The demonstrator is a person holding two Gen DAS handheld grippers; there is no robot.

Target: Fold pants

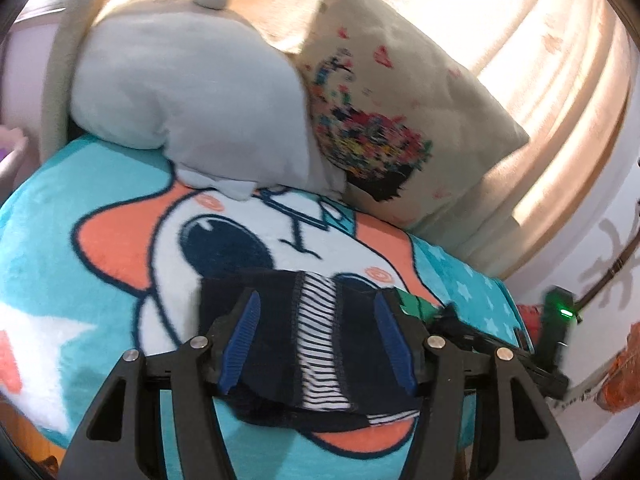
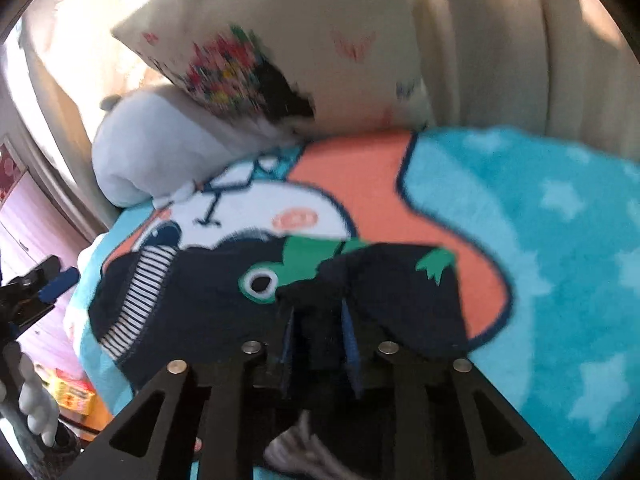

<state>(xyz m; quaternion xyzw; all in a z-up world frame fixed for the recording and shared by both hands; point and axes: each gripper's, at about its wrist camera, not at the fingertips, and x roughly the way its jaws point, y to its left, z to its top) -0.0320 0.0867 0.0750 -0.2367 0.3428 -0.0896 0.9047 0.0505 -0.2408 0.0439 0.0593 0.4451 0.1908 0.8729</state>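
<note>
On the bed, a turquoise blanket (image 1: 52, 216) with a large cartoon face covers the working surface; 2 pillows, 1 grey (image 1: 180, 92) and 1 cream with a flower print (image 1: 400, 92), lean against the curtain (image 1: 540, 40) behind.

Pants (image 2: 208, 320), small, dark navy with a striped inner band and a green frog print, lie bunched on the blanket near its front edge, not flat.

Left gripper (image 1: 316, 344): jaws spread wide, hovering over the striped waist area, holding nothing.

Right gripper (image 2: 318, 344): jaws drawn close together, clamped on a raised fold of the navy cloth.

Assessment: work appears at an early to middle stage. Cloth is doubled over in places, but no neat, squared fold shows. Remaining, by judgement: lay the lifted portion across, align the edges, smooth the result. Motion blur limits finer detail.
</note>
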